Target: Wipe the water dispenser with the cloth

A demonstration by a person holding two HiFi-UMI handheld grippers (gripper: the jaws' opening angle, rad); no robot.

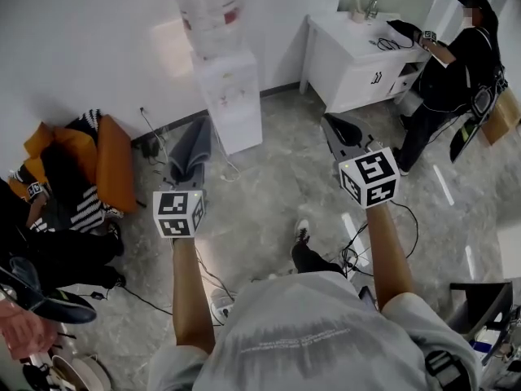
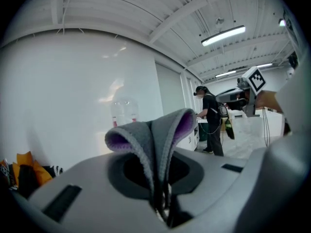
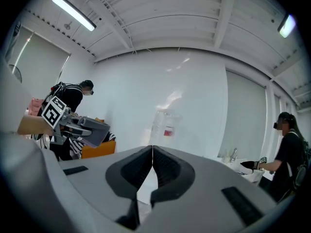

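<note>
A white water dispenser [image 1: 229,96] with a clear bottle [image 1: 210,10] on top stands against the far wall; it shows faintly as the dispenser [image 2: 124,111] and the dispenser [image 3: 164,125] in the gripper views. My left gripper [image 1: 189,169] is shut on a folded grey cloth [image 2: 155,140] with a purple inner side, held a short way in front of the dispenser's lower left. My right gripper [image 1: 340,135] is shut with nothing in it, out to the right of the dispenser.
A white cabinet [image 1: 358,59] stands at the right with a person in black [image 1: 452,72] beside it. An orange chair with clothes [image 1: 89,165] sits at the left. Cables [image 1: 366,247] lie across the grey floor. Another person [image 1: 32,243] is at the left edge.
</note>
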